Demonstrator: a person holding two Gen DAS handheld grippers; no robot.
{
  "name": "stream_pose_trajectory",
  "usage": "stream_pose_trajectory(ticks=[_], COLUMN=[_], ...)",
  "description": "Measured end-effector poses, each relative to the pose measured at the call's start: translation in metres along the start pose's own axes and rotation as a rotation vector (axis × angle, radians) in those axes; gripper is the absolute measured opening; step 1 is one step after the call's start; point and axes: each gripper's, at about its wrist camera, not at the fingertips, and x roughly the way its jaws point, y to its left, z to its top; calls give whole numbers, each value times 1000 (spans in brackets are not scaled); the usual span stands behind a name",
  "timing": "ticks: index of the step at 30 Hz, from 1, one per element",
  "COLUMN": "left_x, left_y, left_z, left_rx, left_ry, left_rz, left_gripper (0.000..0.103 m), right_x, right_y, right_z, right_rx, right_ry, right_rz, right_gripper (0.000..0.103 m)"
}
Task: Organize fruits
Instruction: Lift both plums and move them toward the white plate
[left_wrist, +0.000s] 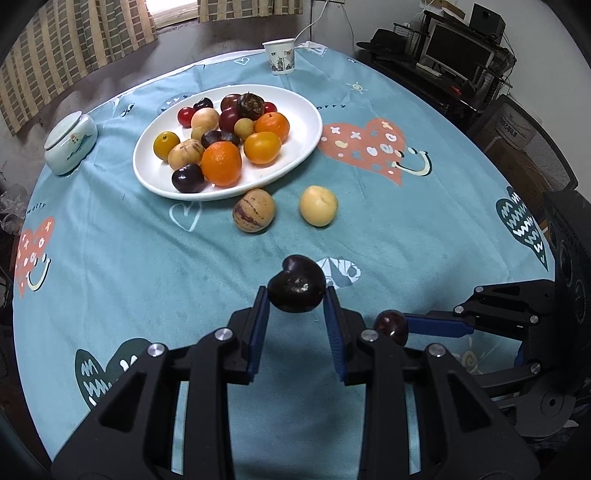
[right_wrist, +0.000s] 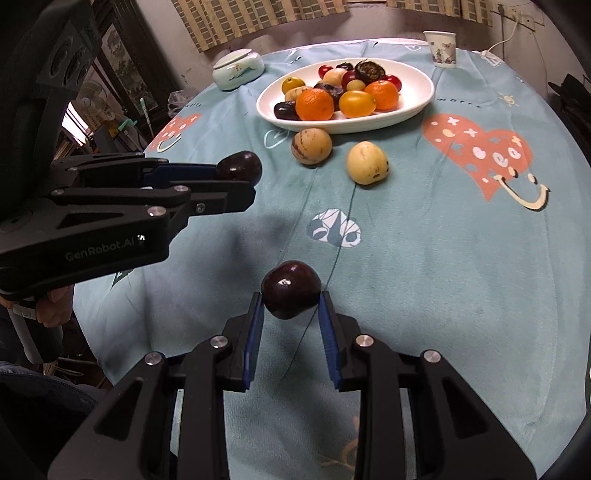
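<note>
Fruits mostly sat piled on the white plate; 2 pale ones lay just beside it; the left gripper clamped 1 dark plum, the right gripper another plum; both seemingly mid-carry, needing release over the plate.

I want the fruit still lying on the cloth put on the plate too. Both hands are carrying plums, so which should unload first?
Probably the left. Its hand-held gripper with its plum sits nearer the plate than the right hand-held gripper and its plum.
</note>
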Motion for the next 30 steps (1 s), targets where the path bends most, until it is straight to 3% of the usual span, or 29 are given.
stream_pose_trajectory(ticks=[14, 30], left_x=[23, 37], left_y=[28, 39], left_z=[19, 14], left_rx=[-73, -107], left_ry=[23, 60], left_rz=[3, 7], left_gripper=[31, 31], right_x=[28, 40], right_y=[-5, -7], right_z=[32, 37], right_rx=[-54, -68], right_ry=[53, 92], right_rz=[61, 87], right_gripper=[30, 30])
